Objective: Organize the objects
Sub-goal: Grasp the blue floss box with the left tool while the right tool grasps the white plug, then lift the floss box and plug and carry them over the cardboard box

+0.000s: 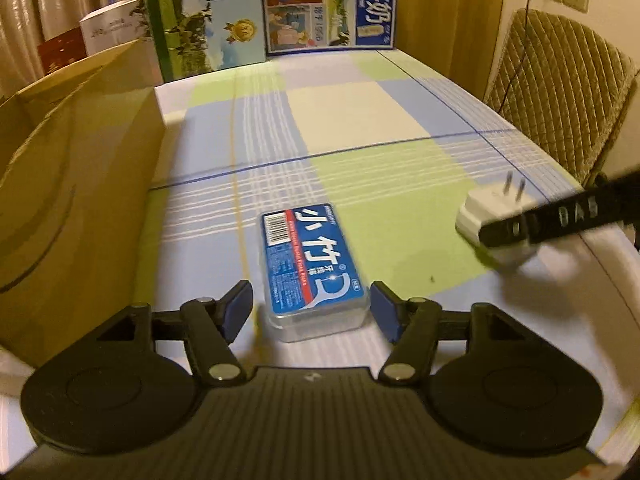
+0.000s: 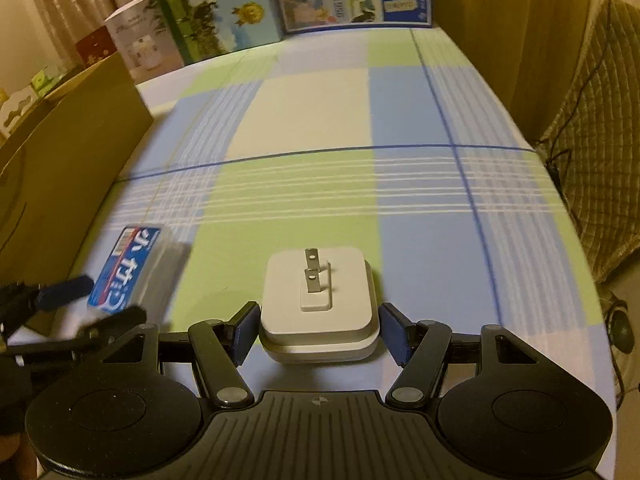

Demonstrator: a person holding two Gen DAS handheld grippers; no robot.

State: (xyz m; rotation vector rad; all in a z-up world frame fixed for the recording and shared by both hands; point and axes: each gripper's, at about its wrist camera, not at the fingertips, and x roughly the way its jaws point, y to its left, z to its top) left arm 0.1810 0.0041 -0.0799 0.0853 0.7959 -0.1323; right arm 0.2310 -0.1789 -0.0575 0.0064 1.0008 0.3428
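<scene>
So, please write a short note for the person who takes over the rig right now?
Left gripper: open, fingers either side of the blue floss-pick box, not clamped.
Right gripper: open around the white charger plug, prongs up.
Both items lie on the plaid tablecloth; the cardboard box stands at the left.
Done: nothing lifted.
Left: probably close, lift and put both away.
</scene>
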